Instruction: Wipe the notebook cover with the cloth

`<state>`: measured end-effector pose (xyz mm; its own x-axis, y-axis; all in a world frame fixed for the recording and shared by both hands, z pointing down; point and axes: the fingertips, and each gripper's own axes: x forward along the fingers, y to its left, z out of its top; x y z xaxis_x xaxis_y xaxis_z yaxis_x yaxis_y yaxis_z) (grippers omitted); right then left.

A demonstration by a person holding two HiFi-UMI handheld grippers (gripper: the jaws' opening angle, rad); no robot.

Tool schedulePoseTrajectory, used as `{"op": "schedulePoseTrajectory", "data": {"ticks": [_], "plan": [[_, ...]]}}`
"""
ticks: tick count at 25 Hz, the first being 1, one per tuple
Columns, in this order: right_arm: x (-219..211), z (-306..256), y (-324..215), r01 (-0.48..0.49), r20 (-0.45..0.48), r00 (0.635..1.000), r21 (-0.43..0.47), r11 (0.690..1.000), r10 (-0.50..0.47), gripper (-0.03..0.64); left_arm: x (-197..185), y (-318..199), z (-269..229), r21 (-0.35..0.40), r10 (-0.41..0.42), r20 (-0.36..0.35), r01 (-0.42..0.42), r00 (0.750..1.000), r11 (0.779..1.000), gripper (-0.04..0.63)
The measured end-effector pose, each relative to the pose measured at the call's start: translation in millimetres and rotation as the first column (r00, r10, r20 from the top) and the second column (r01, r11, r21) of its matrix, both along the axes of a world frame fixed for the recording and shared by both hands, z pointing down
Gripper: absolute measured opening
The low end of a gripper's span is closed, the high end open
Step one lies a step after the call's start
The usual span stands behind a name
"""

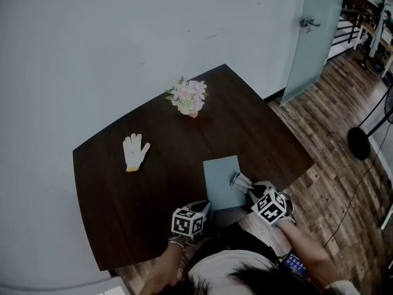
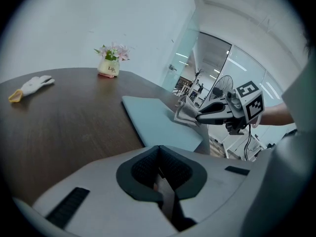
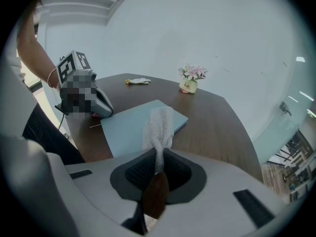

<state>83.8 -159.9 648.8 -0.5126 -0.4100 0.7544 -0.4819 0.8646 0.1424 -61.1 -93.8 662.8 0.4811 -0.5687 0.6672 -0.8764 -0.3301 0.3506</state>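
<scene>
The pale blue notebook (image 1: 222, 180) lies closed near the table's front edge, also in the left gripper view (image 2: 158, 120) and the right gripper view (image 3: 128, 127). A white mesh cloth (image 3: 159, 127) hangs from my right gripper (image 3: 157, 169), which is shut on it. The cloth (image 1: 239, 180) hangs over the notebook's right edge, and the right gripper (image 1: 252, 192) is just off that edge. My left gripper (image 2: 160, 174) is shut with nothing in it. It (image 1: 206, 211) sits at the notebook's near left corner, seemingly touching it (image 3: 101, 110).
A small pot of pink flowers (image 1: 189, 97) stands at the far side of the dark wooden table (image 1: 123, 201). A white glove (image 1: 135, 151) lies at the left. The table ends right behind the notebook, and a glass door (image 1: 316, 35) is at the right.
</scene>
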Motion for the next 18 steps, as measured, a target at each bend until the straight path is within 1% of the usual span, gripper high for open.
{"op": "schedulePoseTrajectory", "data": {"ticks": [5,10,14,18], "plan": [[-6,-14,7,-0.035,0.016,0.999,0.028,0.999,0.034,0.051,-4,8,-2,-0.002,-0.001,-0.041,0.001,0.999,1.0,0.018],[-18,-25,19,-0.054,0.03,0.998,0.043,0.998,0.053,0.051,-9,22,-6,0.007,0.009,-0.049,-0.008,0.999,1.0,0.018],[-37,-29,30,-0.047,0.048,0.998,0.048,0.998,0.045,0.051,-14,32,-9,0.014,0.019,-0.059,-0.018,0.998,1.0,0.018],[-64,-31,43,-0.02,0.072,0.997,0.05,0.999,0.017,0.051,-15,40,-12,0.014,0.032,-0.079,-0.031,0.996,0.999,0.018]]}}
